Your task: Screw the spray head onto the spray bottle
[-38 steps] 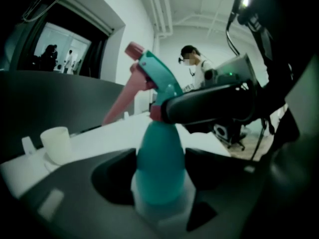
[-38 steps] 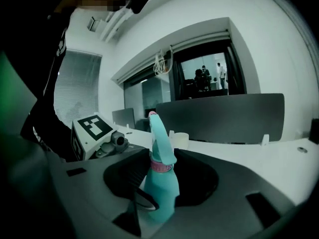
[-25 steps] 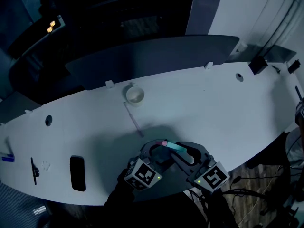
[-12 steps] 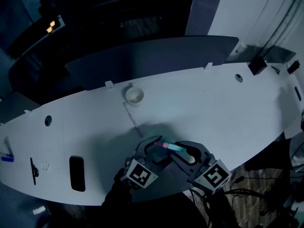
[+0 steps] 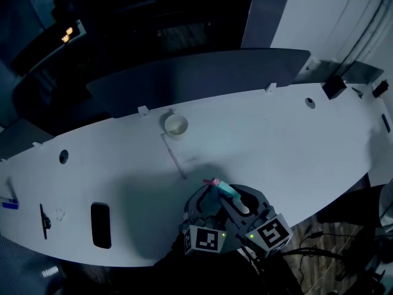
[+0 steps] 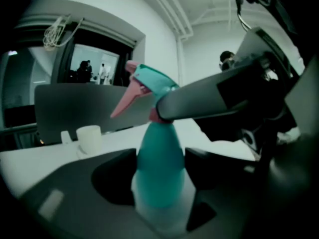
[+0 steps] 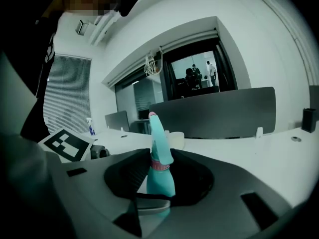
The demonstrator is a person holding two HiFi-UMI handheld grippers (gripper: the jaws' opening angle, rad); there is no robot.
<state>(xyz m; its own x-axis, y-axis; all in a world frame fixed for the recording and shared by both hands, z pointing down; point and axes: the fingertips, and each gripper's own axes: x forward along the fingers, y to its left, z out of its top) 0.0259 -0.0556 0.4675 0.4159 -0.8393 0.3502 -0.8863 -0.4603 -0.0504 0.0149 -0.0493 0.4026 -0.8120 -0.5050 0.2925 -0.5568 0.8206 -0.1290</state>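
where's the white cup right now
In the head view the white cup stands at the far edge of the white table, left of centre, beside the grey divider screen, with a thin stick lying just in front of it.

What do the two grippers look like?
The left gripper and right gripper have dark grey, curved jaws. Each carries a cube with black-and-white square markers and a small green light. The left jaws have just been closing, with the bottle between them.
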